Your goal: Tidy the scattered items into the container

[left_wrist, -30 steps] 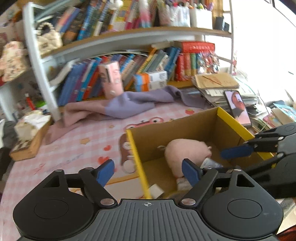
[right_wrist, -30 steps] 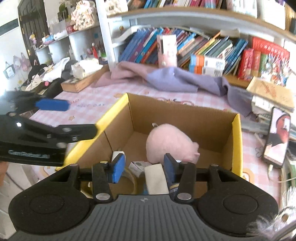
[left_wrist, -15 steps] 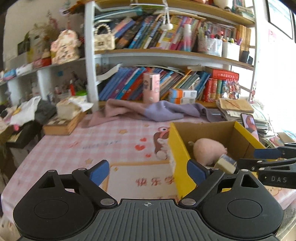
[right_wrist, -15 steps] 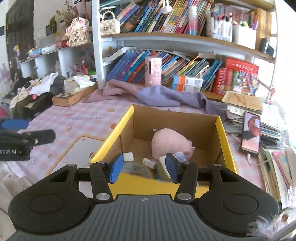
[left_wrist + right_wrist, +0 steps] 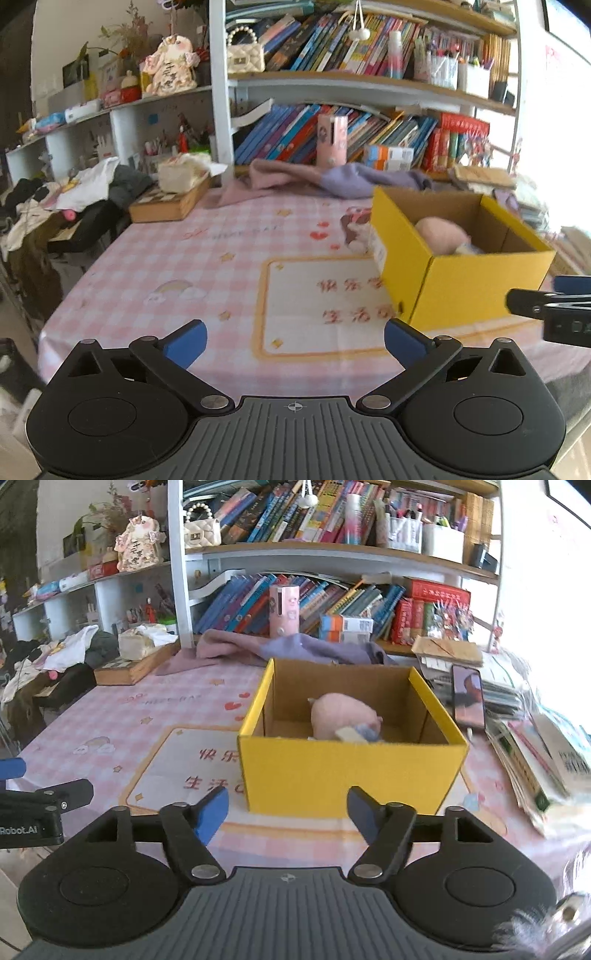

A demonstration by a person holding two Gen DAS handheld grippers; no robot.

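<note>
A yellow cardboard box [image 5: 347,771] [image 5: 458,291] stands on the pink checked tablecloth. Inside it lies a pink plush toy [image 5: 341,716] [image 5: 441,232] with small items [image 5: 352,734] beside it. My right gripper [image 5: 288,812] hovers in front of the box's near wall, its jaws opening with nothing between them. My left gripper [image 5: 293,341] is over the printed mat left of the box, jaws opening wide and empty. Each gripper shows at the edge of the other's view.
A bookshelf [image 5: 332,602] full of books runs along the back, with a purple cloth [image 5: 295,650] in front. A phone [image 5: 468,698] and stacked papers [image 5: 532,746] lie right of the box. A wooden tray [image 5: 166,206] and clothes [image 5: 74,192] sit at the left.
Both grippers have pulled back from above the box toward the table's near edge, so the box looks smaller and farther. Both sets of jaws have spread wider.
</note>
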